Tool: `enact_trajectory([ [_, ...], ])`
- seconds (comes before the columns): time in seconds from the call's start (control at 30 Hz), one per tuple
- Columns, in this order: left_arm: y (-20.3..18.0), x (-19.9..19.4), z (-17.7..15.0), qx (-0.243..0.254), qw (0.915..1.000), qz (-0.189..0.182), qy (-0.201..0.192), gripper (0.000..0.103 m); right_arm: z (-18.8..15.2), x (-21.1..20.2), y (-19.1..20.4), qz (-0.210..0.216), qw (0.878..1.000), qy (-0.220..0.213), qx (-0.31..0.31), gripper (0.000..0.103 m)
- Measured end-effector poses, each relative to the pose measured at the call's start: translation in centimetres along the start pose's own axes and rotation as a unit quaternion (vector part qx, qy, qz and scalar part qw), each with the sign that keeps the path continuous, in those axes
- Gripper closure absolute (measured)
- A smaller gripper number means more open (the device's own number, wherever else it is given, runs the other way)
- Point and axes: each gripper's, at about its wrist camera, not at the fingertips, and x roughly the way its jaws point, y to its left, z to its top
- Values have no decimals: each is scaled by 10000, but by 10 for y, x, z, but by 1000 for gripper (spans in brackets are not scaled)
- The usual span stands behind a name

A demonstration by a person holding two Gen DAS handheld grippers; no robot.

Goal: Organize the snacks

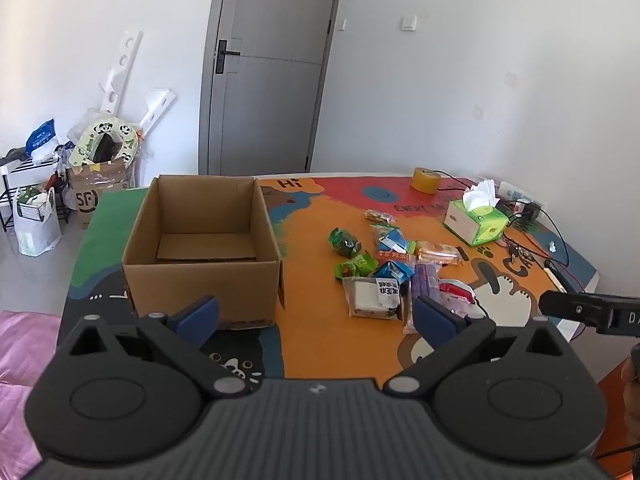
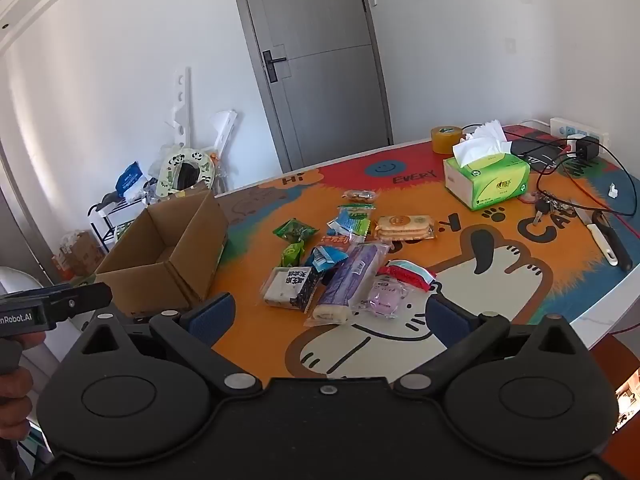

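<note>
Snacks (image 2: 340, 256) heaped mid-table beside empty open-topped cardboard box (image 1: 200, 240), likely drop target. Left gripper (image 1: 316, 316) and right gripper (image 2: 328, 316) both spread wide, holding nothing, angled down toward pile.

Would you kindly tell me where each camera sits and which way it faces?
Left wrist: on the left gripper, open, tilted down at the empty cardboard box; the right gripper's tip pokes in at right.
Right wrist: on the right gripper, open, tilted down at the snack pile; a hand shows at left.
Shared: box, snacks, tissue box, tape roll, door.
</note>
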Motion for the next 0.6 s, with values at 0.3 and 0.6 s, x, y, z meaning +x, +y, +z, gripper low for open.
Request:
enact_trajectory([
  [0.3,-2,-2,1,51,10000,-3,22,1,-1,1,2,-70,10000,-3,-11,0],
  [0.6,1,1,-2,47,10000,-29,-11,1,0,1,5,-144,9998,19,-99,0],
])
